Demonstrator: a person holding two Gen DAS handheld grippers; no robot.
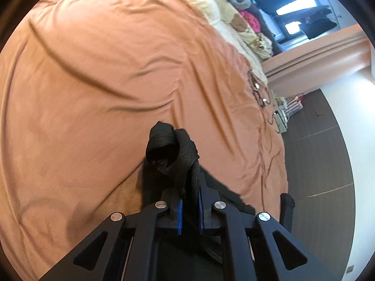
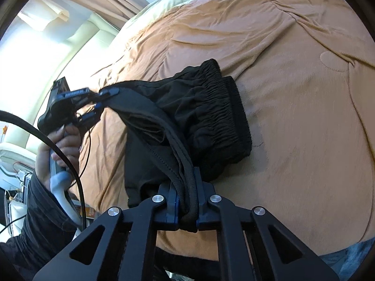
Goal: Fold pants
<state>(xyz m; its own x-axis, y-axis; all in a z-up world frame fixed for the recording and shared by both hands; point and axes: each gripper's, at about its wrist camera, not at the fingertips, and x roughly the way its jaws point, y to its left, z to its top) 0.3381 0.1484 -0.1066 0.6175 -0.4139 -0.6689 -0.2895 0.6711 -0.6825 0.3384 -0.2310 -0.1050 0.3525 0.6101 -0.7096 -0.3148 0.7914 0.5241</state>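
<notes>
Black pants (image 2: 199,112) hang bunched over an orange bedspread (image 2: 293,82), the elastic waistband at the upper right of the bundle. My right gripper (image 2: 186,201) is shut on several layers of the pants' edge. In the right wrist view my left gripper (image 2: 98,100) is at the left, clamping another part of the pants, held by a hand. In the left wrist view my left gripper (image 1: 189,196) is shut on a bunched black fold of the pants (image 1: 168,147), lifted above the bedspread (image 1: 105,70).
Stuffed toys (image 1: 229,0) and pale pillows lie at the head of the bed. A black cable with small items (image 1: 260,91) lies near the bed's right edge. Dark floor (image 1: 316,159) is to the right. A cream headboard (image 2: 70,42) and curtain stand at the left.
</notes>
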